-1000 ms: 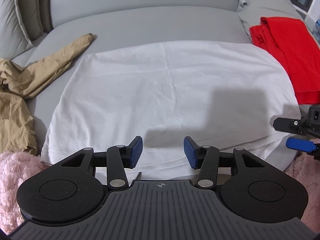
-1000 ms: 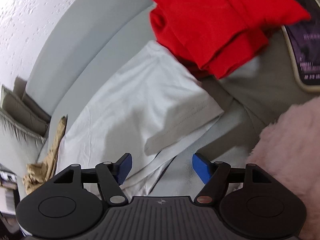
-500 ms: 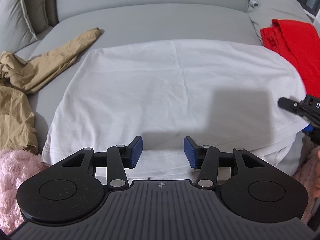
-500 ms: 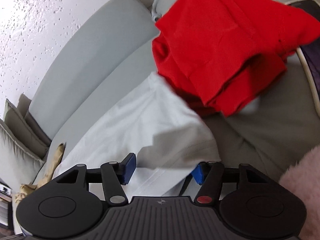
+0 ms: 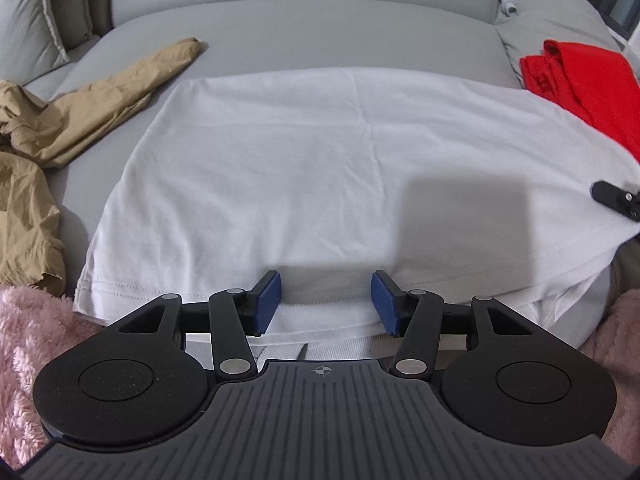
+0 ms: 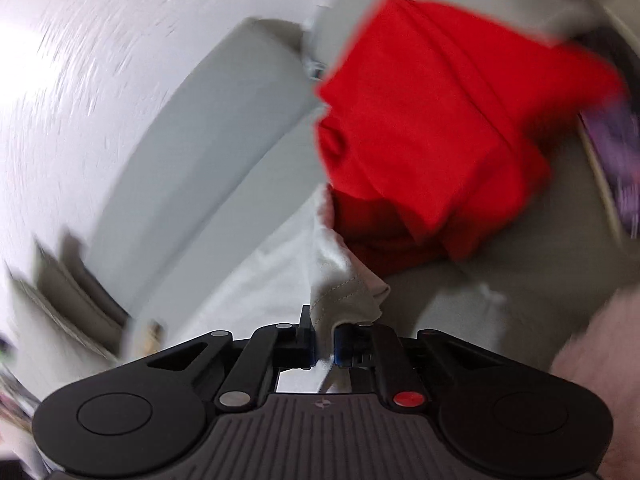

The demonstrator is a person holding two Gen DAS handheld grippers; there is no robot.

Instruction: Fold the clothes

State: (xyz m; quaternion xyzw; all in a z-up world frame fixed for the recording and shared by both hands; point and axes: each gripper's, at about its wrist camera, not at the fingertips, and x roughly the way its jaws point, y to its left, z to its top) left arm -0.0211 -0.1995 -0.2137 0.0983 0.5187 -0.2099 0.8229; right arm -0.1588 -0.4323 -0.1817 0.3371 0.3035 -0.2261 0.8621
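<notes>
White shirt lies spread flat on the grey sofa, hem toward camera, light creases. Right tongs closing, pinching its bunched side edge beside the red garment. Left tongs opening, pads wide over the hem, gripping nothing.

Grey sofa – pink fluffy blanket, perhaps – at front.

Left gripper: black linkage arms, blue pads, silver pivot screws, ribbed grey housing marked with crosshair. Right gripper: same build, one red screw.
</notes>
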